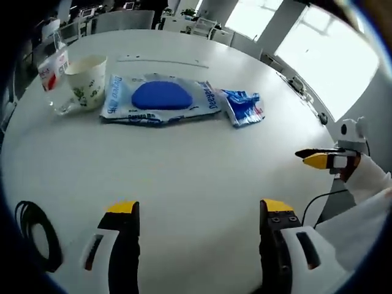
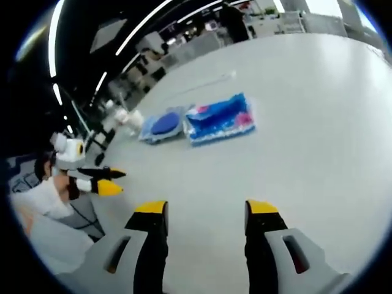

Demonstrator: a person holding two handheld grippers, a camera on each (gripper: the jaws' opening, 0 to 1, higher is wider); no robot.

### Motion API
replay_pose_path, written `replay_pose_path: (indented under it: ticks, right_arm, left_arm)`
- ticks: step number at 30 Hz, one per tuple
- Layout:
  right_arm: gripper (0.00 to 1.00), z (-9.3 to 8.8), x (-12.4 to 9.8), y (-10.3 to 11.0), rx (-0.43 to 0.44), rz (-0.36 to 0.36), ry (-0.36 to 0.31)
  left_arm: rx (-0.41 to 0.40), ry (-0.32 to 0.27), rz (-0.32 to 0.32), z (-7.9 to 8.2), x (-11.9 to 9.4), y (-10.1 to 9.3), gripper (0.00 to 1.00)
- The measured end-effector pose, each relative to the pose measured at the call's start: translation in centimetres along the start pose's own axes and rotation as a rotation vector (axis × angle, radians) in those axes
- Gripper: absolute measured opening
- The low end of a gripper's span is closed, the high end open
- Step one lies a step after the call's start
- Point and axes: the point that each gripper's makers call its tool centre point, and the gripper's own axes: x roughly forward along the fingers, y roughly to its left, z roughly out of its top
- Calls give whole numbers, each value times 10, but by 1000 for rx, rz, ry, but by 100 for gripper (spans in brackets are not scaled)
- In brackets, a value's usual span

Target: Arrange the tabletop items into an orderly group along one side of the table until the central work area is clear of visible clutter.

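Blue packet [image 1: 158, 101] beside paper cup [image 1: 87, 81], both untouched.

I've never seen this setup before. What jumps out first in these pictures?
A bright blue pouch lies on the white table, a smaller blue packet beside it and a paper cup on its other side. Nearer, the left tool hovers open with yellow tips, empty.
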Motion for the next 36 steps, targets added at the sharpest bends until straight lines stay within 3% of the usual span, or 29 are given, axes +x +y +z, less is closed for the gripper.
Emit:
replay_pose_path:
  ticks: [14, 24, 31, 36]
  right_arm:
    - [47, -8, -2, -1, 47, 2, 0]
    - [46, -13, -3, -3, 65, 3, 5]
    - [45, -15, -2, -4, 83, 6, 6]
    - [45, -16, -1, -3, 93, 11, 8]
  left_arm:
    - [4, 8, -5, -4, 1, 1, 82]
    - [-38, -4, 59, -13, -13, 32, 82]
    - [-95, -21, 127, -22, -31, 65, 82]
    - [-91, -12, 186, -29, -44, 87, 81]
